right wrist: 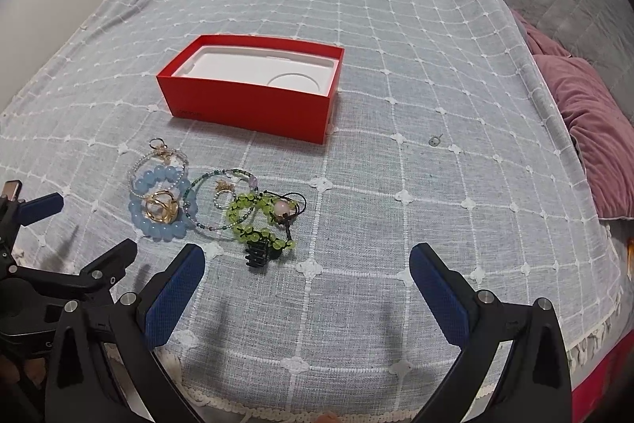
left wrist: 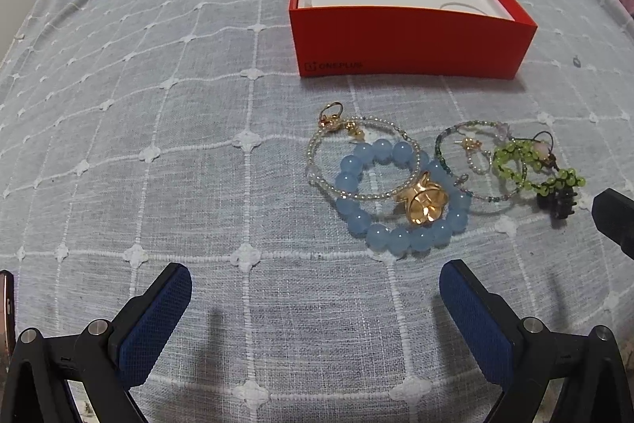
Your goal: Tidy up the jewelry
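An open red box (left wrist: 408, 42) (right wrist: 245, 106) with a white insert stands on the grey checked bedspread. In front of it lies a jewelry pile: a blue bead bracelet (left wrist: 380, 236) (right wrist: 158, 230), a gold ring (left wrist: 422, 203) (right wrist: 160, 211), a small pearl bracelet (left wrist: 317, 153), a thin green-bead bracelet (left wrist: 443, 137) (right wrist: 198, 185), a lime bead bracelet (left wrist: 519, 161) (right wrist: 245, 221) and a black hair claw (left wrist: 556, 203) (right wrist: 259, 254). My left gripper (left wrist: 315, 296) is open, just short of the blue bracelet. My right gripper (right wrist: 307, 280) is open, right of the claw. Both are empty.
A small metal piece (right wrist: 436, 140) lies alone on the bedspread right of the box. Maroon pillows (right wrist: 586, 129) and a grey quilt (right wrist: 562, 2) lie along the right side. A curtain hangs beyond the bed's far edge.
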{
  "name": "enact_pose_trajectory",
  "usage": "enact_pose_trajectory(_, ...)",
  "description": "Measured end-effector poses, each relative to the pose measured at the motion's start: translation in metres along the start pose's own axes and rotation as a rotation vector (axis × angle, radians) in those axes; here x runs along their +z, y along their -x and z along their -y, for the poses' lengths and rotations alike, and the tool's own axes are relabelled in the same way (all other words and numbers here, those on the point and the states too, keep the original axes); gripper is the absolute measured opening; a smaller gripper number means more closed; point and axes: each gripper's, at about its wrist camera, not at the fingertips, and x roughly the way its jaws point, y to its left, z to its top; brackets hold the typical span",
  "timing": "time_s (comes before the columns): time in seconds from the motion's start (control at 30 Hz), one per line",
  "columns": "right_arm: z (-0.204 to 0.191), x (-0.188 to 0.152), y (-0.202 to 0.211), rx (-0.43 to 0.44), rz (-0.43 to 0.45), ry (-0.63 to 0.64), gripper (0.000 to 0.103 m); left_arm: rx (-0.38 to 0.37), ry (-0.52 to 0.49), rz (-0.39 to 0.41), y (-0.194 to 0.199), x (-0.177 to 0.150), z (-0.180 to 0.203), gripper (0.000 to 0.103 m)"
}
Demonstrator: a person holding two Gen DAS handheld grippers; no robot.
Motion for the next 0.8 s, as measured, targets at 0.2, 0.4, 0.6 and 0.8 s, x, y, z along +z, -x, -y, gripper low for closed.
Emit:
enact_pose_trajectory(0.2,-0.0014,-0.0007,-0.0014,0.009,-0.007,0.010,0.103,-0.004,-0.003,0.002,-0.0004,0.0002,0.0007,0.103)
enact_pose_trajectory(0.4,-0.0006,-0.0008,-0.0026,0.009,-0.010,0.005,0.103,-0.005,-0.010,0.008,0.0000,-0.0005,0.0019,0.103)
enact_pose_trajectory(0.6,-0.0020,-0.0009,-0.0042,0.014,-0.019,0.008,0.103,0.008,-0.013,0.016,0.0010,-0.0006,0.0021,0.103)
enact_pose_trajectory(0.8,0.0013,0.0021,-0.0046,0.006,-0.024,0.000,0.103,0.012,-0.017,0.016,0.0002,-0.0014,0.0017,0.103)
